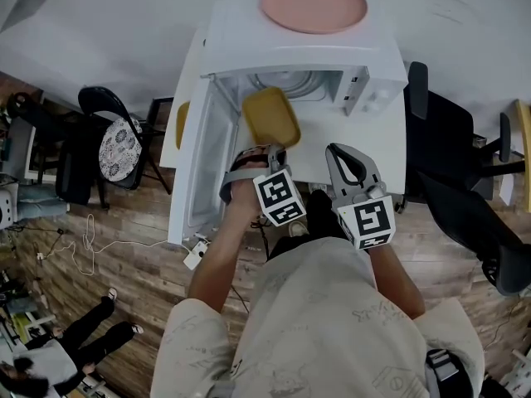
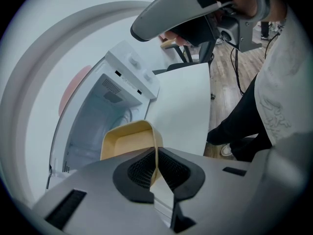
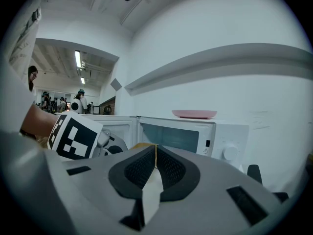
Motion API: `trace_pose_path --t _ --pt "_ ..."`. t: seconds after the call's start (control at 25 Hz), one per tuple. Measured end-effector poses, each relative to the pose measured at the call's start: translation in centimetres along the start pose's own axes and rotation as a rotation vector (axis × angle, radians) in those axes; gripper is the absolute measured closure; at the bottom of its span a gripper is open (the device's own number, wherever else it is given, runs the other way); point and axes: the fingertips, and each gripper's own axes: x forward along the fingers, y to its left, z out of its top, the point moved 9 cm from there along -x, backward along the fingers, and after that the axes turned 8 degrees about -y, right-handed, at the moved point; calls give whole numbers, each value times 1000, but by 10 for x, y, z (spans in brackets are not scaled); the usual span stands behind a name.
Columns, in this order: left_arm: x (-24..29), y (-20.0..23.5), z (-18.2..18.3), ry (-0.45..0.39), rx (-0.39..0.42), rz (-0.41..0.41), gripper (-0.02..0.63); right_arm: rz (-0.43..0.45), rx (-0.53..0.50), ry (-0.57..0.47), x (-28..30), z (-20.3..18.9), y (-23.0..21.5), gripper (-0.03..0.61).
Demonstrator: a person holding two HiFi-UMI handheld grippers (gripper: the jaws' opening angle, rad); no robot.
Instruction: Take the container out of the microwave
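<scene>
The white microwave [image 1: 307,52] stands with its door [image 1: 203,164] swung wide to the left. A yellow container [image 1: 270,116] hangs tilted just in front of the cavity mouth. My left gripper [image 1: 274,149] is shut on its near rim. In the left gripper view the pads pinch the container [image 2: 128,141] wall, with the left gripper [image 2: 155,165] below the open microwave [image 2: 132,72]. To the right, lower than the cavity, my right gripper [image 1: 336,152] is shut and empty. In the right gripper view the right gripper [image 3: 155,163] points level at the microwave [image 3: 176,133].
A pink plate [image 1: 314,2] lies on top of the microwave. The microwave sits on a white table [image 2: 183,106]. Black chairs [image 1: 448,156] stand to the right. A chair with a patterned cushion [image 1: 120,148] is at the left. Cables trail across the wooden floor [image 1: 91,247].
</scene>
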Motion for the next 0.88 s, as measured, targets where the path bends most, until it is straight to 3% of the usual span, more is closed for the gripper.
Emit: trace_pose_path --t 0.88 --pt "-34 -38 9 19 20 -80 592 -35 -2 35 -20 -12 -3 554"
